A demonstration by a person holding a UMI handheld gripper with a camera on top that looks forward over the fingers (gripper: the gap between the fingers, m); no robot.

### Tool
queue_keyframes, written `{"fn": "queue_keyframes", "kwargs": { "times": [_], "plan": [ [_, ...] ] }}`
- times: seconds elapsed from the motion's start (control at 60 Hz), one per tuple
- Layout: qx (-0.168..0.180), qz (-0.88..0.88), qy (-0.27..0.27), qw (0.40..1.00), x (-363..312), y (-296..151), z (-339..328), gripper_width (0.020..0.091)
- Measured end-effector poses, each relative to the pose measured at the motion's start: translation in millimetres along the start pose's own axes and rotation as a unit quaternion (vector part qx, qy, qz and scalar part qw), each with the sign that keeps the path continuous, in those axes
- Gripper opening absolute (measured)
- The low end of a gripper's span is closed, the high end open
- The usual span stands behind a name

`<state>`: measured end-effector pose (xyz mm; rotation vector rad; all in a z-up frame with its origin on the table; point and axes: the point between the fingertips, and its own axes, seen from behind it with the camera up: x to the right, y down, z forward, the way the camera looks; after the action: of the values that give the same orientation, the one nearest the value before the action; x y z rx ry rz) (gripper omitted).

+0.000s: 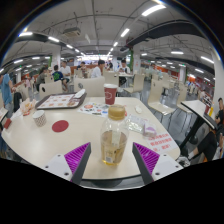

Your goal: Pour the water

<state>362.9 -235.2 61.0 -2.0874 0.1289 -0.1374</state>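
A clear plastic bottle with an orange cap and yellowish liquid stands upright on the white table. It is between my fingers, with a gap on each side. My gripper is open, and its purple pads flank the bottle's lower half without touching it. A red paper cup stands further back on the table, straight beyond the bottle.
A dark tray lies at the back left. A red round coaster and a small white cup sit left of the bottle. Crumpled clear wrap and a pink sheet lie to the right. Chairs and people fill the hall behind.
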Motion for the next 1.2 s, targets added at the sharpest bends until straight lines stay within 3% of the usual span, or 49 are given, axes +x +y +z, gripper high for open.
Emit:
{"fn": "queue_keyframes", "kwargs": {
  "times": [0.067,0.167,0.233,0.383,0.5,0.7,0.933,1.083,1.2],
  "plan": [
    [0.012,-0.003,0.003,1.0,5.1,-8.1,19.5,0.0828],
    [0.008,-0.006,0.001,1.0,5.2,-7.6,42.5,0.0696],
    [0.014,-0.006,-0.001,1.0,3.9,-6.7,51.5,0.0505],
    [0.019,0.001,-0.017,1.0,-4.3,-11.0,56.4,0.0469],
    [0.012,0.0,-0.002,1.0,-2.6,-10.7,58.2,0.0381],
    [0.0,-0.042,0.047,0.998,-2.9,-26.3,53.9,0.0381],
    [0.019,-0.202,0.159,0.966,-25.2,-123.4,47.2,0.0379],
    [0.031,-0.353,0.228,0.907,-77.3,-192.2,56.8,0.0379],
    [0.043,-0.499,0.267,0.823,-135.8,-229.0,75.4,0.038]
  ]
}}
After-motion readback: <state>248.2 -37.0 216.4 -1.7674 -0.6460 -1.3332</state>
